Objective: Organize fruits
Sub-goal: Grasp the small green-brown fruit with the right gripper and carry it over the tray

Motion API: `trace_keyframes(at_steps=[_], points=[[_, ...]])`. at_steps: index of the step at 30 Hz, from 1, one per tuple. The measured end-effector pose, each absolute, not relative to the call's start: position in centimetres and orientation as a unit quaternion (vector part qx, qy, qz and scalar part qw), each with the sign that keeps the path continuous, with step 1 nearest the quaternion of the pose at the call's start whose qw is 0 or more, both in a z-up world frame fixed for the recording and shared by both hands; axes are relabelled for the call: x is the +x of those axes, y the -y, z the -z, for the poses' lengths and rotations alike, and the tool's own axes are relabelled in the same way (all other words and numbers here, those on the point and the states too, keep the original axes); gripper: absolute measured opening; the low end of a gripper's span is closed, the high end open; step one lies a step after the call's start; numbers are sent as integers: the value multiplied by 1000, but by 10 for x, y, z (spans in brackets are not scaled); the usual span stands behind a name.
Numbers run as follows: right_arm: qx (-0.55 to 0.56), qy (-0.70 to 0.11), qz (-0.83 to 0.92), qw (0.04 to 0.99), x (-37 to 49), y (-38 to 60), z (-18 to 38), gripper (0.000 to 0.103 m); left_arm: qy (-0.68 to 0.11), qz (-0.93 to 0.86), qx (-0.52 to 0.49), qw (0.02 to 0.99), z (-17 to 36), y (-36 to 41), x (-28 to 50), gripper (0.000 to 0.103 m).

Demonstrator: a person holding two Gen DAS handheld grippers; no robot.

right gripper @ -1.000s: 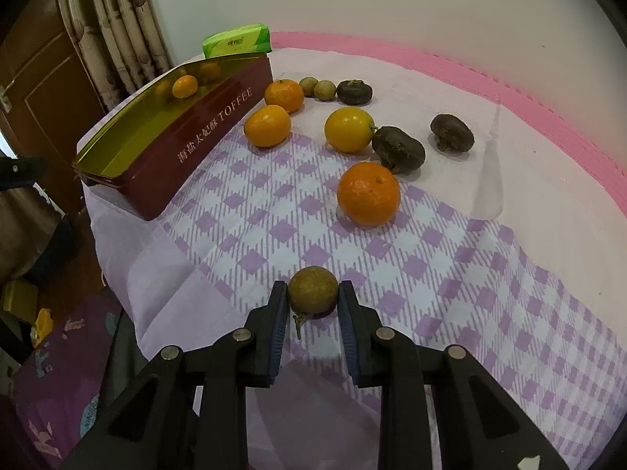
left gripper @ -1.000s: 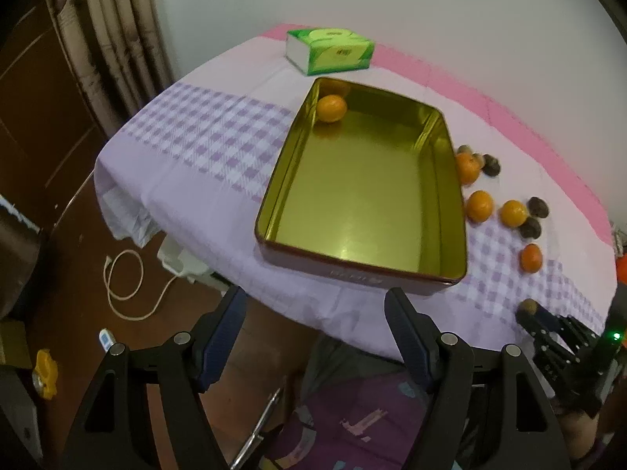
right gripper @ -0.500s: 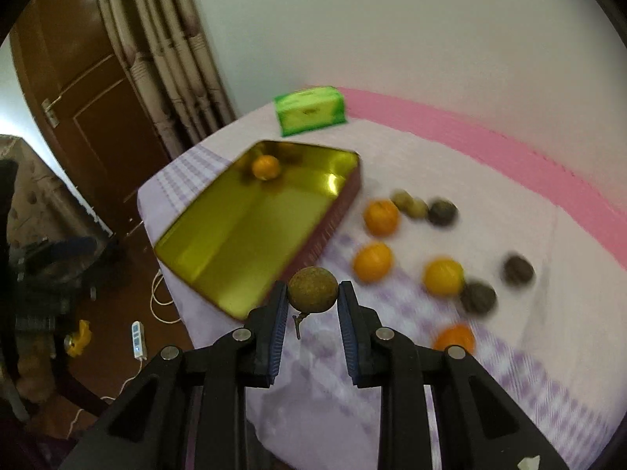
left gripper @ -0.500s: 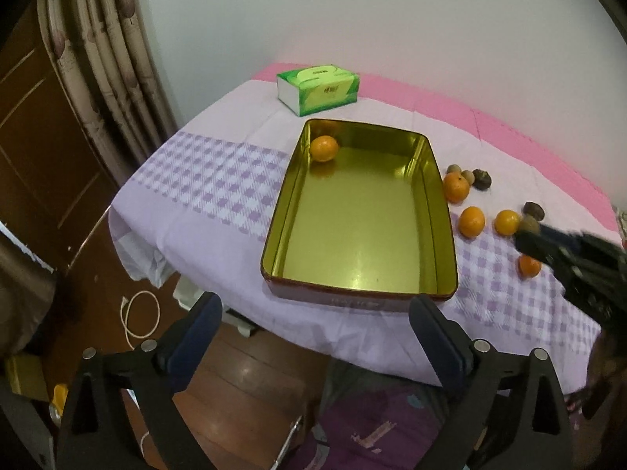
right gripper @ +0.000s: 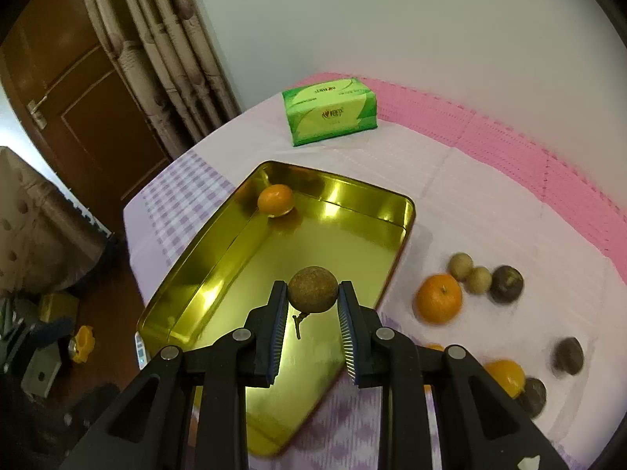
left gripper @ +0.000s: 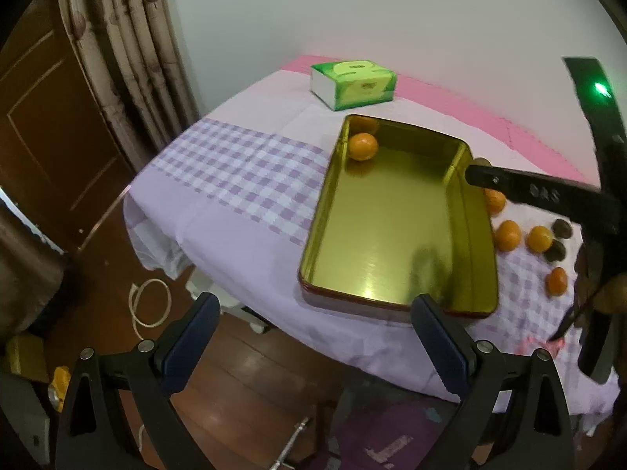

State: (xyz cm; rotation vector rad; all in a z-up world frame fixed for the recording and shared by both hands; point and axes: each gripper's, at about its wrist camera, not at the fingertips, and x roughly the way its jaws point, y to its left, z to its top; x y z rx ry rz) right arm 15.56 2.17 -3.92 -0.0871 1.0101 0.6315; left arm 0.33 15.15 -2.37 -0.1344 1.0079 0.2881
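Observation:
My right gripper [right gripper: 312,303] is shut on a small brown round fruit [right gripper: 312,289] with a stem and holds it above the near right part of the gold tin tray [right gripper: 219,258]. One orange [right gripper: 275,199] lies in the tray's far corner. More oranges [right gripper: 439,297], small tan fruits [right gripper: 461,266] and dark fruits [right gripper: 507,284] lie on the cloth right of the tray. My left gripper [left gripper: 309,329] is open and empty, off the table's near edge in front of the tray [left gripper: 476,243]. The right gripper's finger [left gripper: 509,186] shows over the tray's right rim.
A green tissue box [right gripper: 331,115] stands behind the tray on the white and purple checked cloth [left gripper: 243,180]. A curtain [right gripper: 168,51] and a wooden door [right gripper: 78,90] are at the left. The floor below holds a cable [left gripper: 151,307] and clutter.
My right gripper lifted the brown fruit off the cloth and carried it left, over the tray. My left gripper drew back and up, still open.

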Motion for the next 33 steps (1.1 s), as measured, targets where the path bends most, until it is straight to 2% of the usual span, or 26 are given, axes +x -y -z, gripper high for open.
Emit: trace_keyframes(at_steps=[12,33], points=[[-44,-506,-280,814,195,-58,69,24,-531,-119,-79,835,48,-159,14,98],[-35,-519,-278,807,217,-85,84,25,-562,-116,-97,813,63,-166,20,98]])
